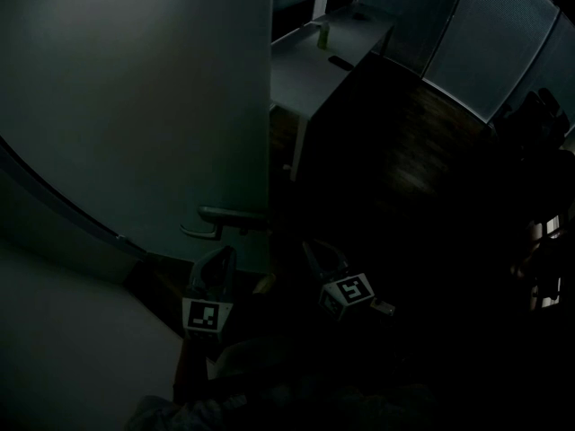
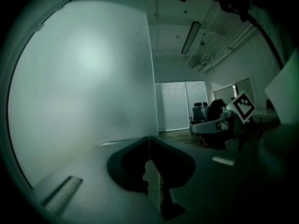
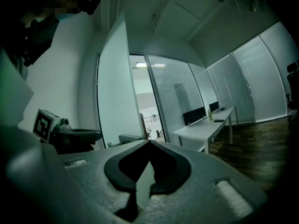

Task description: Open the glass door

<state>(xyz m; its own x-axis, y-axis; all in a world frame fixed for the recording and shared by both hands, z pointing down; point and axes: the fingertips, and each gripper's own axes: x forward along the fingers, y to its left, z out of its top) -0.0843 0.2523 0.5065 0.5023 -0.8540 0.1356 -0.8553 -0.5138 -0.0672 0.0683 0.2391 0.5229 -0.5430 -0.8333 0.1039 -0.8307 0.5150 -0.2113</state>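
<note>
Glass door: frosted pale glass door [image 1: 135,106], upright, filling left side, free edge toward dark room.
Left tongs [image 2: 148,139]: shut tip to tip, empty.
Right tongs [image 3: 149,142]: shut tip to tip, empty, beside left pair.
Handle: grey metal lever handle [image 1: 220,218], low on door edge, just ahead of left tongs.
Table: long white table [image 1: 304,70] beyond door, bearing small green bottle [image 1: 323,34].

White desk [image 1: 305,68], green bottle [image 1: 323,34], window blinds [image 1: 490,48]

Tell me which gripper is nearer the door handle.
The left gripper, just under the door handle; the right gripper sits farther right, past the edge of the glass door.
</note>
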